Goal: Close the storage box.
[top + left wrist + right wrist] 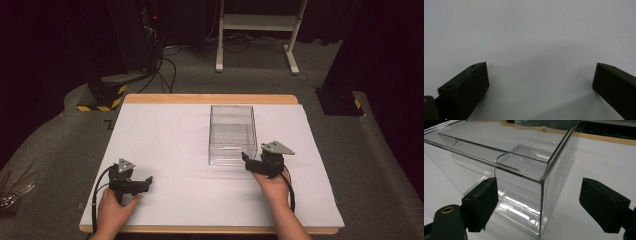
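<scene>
While wide open, right gripper (pixel 539 202) astride clear box (pixel 524 170) corner.

One clear plastic box (pixel 232 134), two hand-held grippers, left (pixel 146 182) and right (pixel 246 159), one table (pixel 165 135).

bright overhead light on the white table (pixel 170 145), dark surroundings, soft shadows, slight close-up blur

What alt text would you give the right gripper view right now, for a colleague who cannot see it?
A clear plastic box, open-topped and empty, stands on the white table cover with its near corner between the open jaws of the right tool. The jaws do not touch it. The table's wooden edge runs behind.
</scene>
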### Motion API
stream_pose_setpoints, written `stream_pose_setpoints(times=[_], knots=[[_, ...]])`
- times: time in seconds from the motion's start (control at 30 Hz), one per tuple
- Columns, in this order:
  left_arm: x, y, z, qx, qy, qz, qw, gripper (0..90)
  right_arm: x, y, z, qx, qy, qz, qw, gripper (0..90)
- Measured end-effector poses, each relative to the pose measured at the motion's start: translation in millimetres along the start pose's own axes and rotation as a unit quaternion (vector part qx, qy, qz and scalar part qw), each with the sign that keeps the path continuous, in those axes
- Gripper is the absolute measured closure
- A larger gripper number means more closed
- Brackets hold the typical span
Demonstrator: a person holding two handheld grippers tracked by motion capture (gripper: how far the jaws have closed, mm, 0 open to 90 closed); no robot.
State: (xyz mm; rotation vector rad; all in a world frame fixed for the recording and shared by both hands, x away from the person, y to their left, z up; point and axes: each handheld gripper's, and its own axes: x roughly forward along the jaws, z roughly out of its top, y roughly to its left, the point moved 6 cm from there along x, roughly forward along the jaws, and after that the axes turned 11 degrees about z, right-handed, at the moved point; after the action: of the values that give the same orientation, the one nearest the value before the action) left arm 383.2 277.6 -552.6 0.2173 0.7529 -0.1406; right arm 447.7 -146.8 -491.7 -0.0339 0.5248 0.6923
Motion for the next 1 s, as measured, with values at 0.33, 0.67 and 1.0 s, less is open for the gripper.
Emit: stream_pose_setpoints(times=[0.33,0.67,1.0], knots=[[0.1,-0.1,0.1,-0.001,-0.001,0.001,1.0,0.8,-12.7,7.1,-1.2,-0.005,-0.007,0.006,0.9999,16.0],[0.1,-0.1,0.0,-0.002,-0.001,0.001,1.0,0.8,-32.4,9.6,-5.4,-0.009,-0.013,0.008,0.9998,16.1],[0.0,-0.2,0.0,-0.002,-0.001,0.001,1.0,0.8,-60.9,-3.1,-26.0,-0.005,-0.008,-0.01,0.9999,15.6]])
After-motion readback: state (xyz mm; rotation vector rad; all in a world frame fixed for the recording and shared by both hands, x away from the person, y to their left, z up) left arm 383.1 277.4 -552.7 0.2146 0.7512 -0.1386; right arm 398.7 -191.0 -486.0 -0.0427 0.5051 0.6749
